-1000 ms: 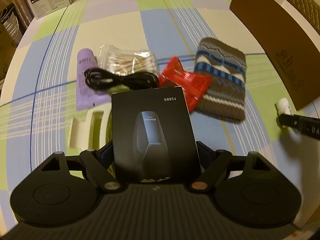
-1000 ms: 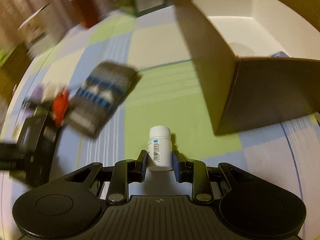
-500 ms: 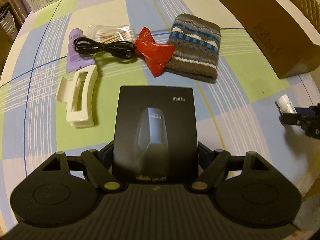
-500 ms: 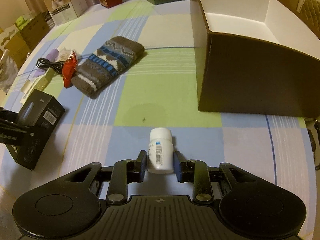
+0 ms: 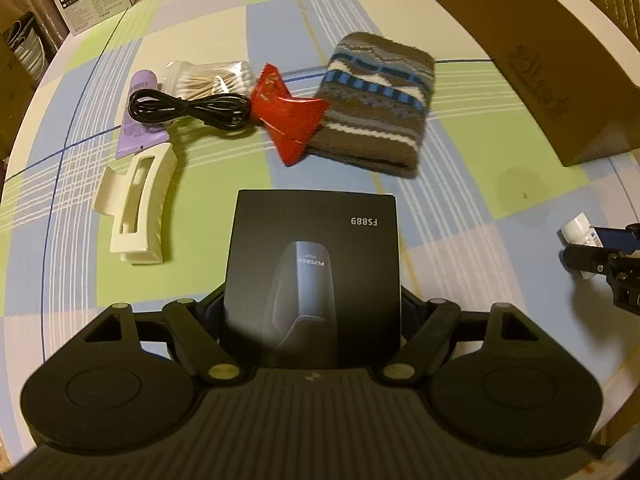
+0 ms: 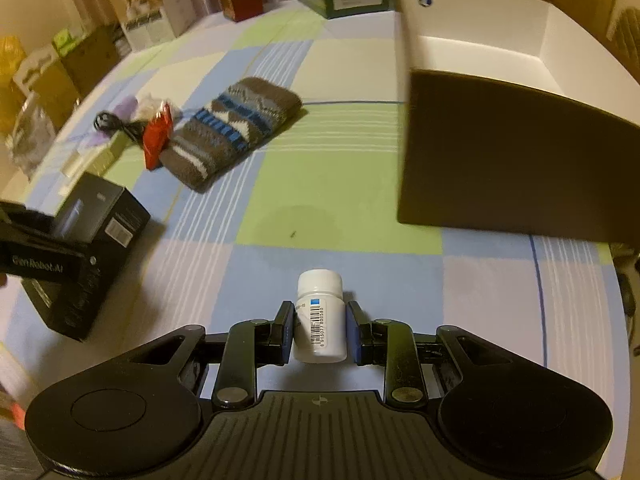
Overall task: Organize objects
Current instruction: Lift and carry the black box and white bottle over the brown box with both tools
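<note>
Black carton (image 5: 314, 264) marked FS889, a dark shaver pictured on its lid, clamped in the left gripper (image 5: 312, 312), lifted over the checked tablecloth (image 5: 224, 168). White pill bottle (image 6: 320, 318), barcode label, ridged cap, pinched in the right gripper (image 6: 319, 332). Brown box (image 6: 516, 160) at two o'clock of the bottle. Since a second ago: cream hair claw (image 5: 136, 204) fully uncovered, knit pouch (image 5: 376, 104) farther off.

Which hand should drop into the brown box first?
Right, probably. The right gripper, with the white bottle, faces the brown box close ahead; the left gripper, holding the black carton, sits farther off.
</note>
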Available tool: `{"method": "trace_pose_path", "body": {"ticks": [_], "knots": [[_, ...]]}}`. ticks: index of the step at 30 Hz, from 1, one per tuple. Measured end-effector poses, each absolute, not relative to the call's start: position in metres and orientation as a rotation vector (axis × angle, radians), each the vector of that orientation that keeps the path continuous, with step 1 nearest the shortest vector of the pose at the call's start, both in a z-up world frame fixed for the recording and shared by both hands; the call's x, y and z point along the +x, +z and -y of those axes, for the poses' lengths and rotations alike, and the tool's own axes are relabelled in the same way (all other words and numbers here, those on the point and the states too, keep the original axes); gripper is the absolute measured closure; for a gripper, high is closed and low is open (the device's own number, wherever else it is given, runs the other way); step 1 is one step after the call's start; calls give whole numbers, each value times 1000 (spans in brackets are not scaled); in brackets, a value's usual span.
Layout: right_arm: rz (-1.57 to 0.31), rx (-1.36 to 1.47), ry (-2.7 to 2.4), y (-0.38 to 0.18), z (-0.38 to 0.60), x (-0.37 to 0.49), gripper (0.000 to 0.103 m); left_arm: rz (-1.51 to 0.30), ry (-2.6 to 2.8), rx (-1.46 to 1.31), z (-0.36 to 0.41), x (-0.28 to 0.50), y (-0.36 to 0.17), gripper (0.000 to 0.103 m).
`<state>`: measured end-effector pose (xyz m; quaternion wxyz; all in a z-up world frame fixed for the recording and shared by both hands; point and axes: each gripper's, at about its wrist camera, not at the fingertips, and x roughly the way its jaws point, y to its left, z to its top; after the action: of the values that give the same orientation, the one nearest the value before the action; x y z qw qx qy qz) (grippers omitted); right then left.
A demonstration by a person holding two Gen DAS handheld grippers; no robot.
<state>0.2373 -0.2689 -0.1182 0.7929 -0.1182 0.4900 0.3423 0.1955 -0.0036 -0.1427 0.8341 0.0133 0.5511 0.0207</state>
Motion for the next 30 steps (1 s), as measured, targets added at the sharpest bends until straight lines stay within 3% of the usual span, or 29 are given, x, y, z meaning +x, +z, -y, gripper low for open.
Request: {"method": "trace_pose_path", "body": {"ticks": [30], "knots": [[-782,-77,844,7,351,290,79,-857,-119,17,111,220,-7,26]]}}
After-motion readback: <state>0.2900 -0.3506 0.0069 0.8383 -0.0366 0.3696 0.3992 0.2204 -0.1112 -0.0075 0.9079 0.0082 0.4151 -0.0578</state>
